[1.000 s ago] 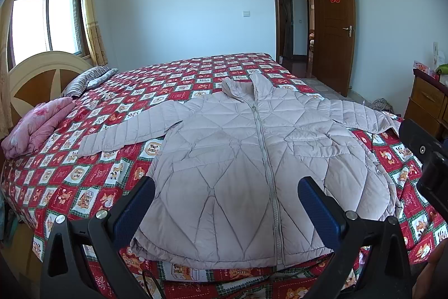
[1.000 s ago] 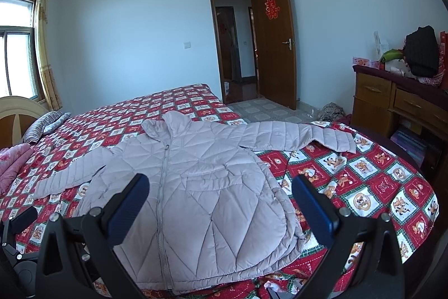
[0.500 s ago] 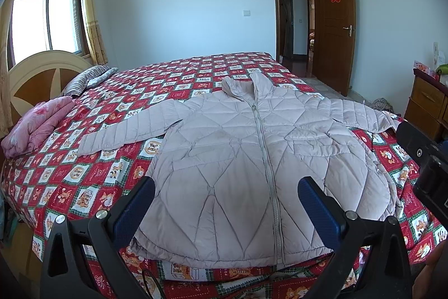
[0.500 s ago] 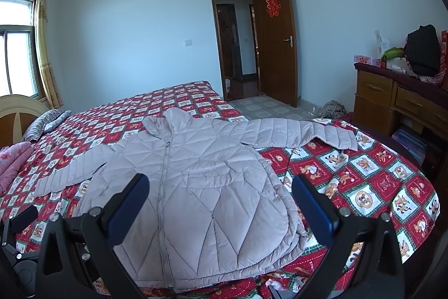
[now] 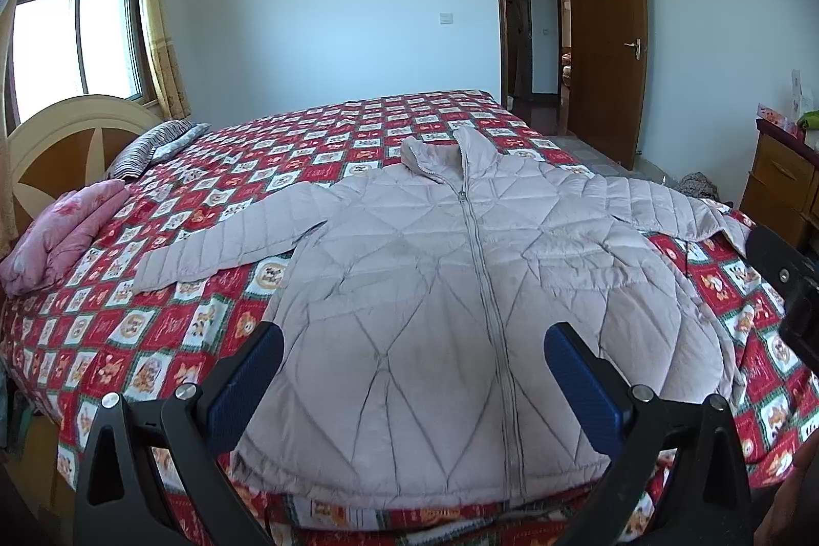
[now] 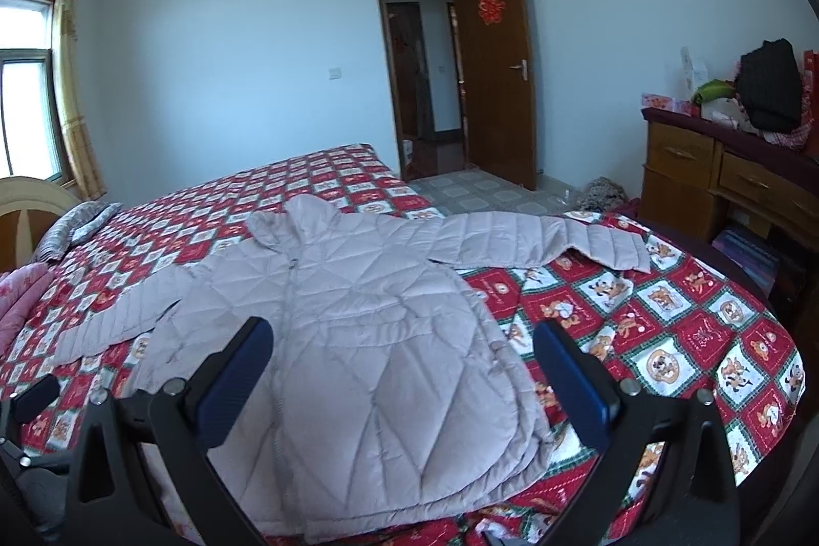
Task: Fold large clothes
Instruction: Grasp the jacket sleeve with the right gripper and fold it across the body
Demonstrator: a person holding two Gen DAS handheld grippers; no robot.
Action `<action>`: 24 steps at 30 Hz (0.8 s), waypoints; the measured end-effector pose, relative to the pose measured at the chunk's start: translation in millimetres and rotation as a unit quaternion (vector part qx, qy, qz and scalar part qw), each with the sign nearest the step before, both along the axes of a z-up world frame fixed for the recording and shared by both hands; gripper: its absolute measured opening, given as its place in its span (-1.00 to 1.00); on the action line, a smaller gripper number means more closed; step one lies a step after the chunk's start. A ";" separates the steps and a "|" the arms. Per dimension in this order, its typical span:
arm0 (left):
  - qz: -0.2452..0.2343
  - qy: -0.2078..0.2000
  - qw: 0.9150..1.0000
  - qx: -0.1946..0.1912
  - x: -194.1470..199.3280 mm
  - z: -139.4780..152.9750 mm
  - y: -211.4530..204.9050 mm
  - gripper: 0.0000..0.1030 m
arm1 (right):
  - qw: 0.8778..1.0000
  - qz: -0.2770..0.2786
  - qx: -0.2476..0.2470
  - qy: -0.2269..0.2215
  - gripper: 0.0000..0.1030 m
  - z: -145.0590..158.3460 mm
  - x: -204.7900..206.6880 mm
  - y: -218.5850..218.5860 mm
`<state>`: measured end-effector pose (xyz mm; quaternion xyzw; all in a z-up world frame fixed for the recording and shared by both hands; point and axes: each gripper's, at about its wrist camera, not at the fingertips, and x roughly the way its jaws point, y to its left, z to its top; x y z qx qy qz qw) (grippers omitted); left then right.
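A pale grey quilted jacket (image 5: 460,290) (image 6: 358,326) lies flat and zipped on the bed (image 5: 153,331) (image 6: 665,321), collar away from me, both sleeves spread sideways. Its hem reaches the near bed edge. My left gripper (image 5: 413,374) hovers open above the hem, nothing between its blue pads. In the right wrist view my right gripper (image 6: 402,367) is also open and empty, above the jacket's lower right part. Part of the right gripper shows at the right edge of the left wrist view. The left sleeve's cuff (image 5: 153,275) lies toward the pillows; the right cuff (image 6: 619,252) lies near the bed's right side.
A pink folded blanket (image 5: 56,234) and a striped pillow (image 5: 148,147) sit by the headboard (image 5: 56,136). A wooden dresser (image 6: 716,182) with clutter on top stands at the right. An open brown door (image 6: 491,70) is beyond the bed.
Both grippers have drifted slightly; the views shift a little, the right wrist view now tilted a bit lower. The jacket has not moved. Both stay open.
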<state>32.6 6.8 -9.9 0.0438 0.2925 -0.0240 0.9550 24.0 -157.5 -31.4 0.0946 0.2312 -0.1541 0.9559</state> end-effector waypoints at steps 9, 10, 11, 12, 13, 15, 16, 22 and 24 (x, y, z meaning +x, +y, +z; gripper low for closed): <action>-0.004 0.040 0.999 -0.006 92.4 -21.1 -3.7 0.98 | 0.995 -0.090 0.037 0.031 1.00 -33.0 46.3 -98.0; -0.005 0.048 0.999 -0.005 103.5 -25.5 -4.2 0.98 | 0.993 -0.100 0.044 0.036 1.00 -36.6 50.2 -109.2; -0.007 0.055 0.998 -0.004 116.9 -30.6 -4.8 0.98 | 0.991 -0.116 0.052 0.041 1.00 -41.0 54.9 -124.8; -0.013 0.059 0.998 -0.006 129.5 -35.3 -4.0 0.98 | 0.989 -0.131 0.056 0.042 1.00 -44.6 58.1 -140.0; -0.021 0.062 0.998 -0.007 146.0 -40.1 -1.5 0.98 | 0.987 -0.140 0.061 0.043 1.00 -47.5 60.7 -152.3; -0.025 0.063 0.998 -0.005 169.8 -46.0 3.9 0.98 | 0.982 -0.168 0.077 0.043 1.00 -55.6 64.9 -188.3; -0.022 0.059 0.998 -0.003 186.4 -49.2 10.9 0.98 | 0.978 -0.188 0.080 0.041 1.00 -59.6 66.7 -207.5; 0.035 0.026 0.998 0.037 282.7 -73.9 57.6 0.98 | 0.948 -0.273 0.144 0.075 0.93 -88.1 85.9 -320.1; 0.060 0.033 0.997 0.045 311.3 -87.9 75.8 0.98 | 0.935 -0.294 0.183 0.077 0.81 -97.4 91.1 -349.8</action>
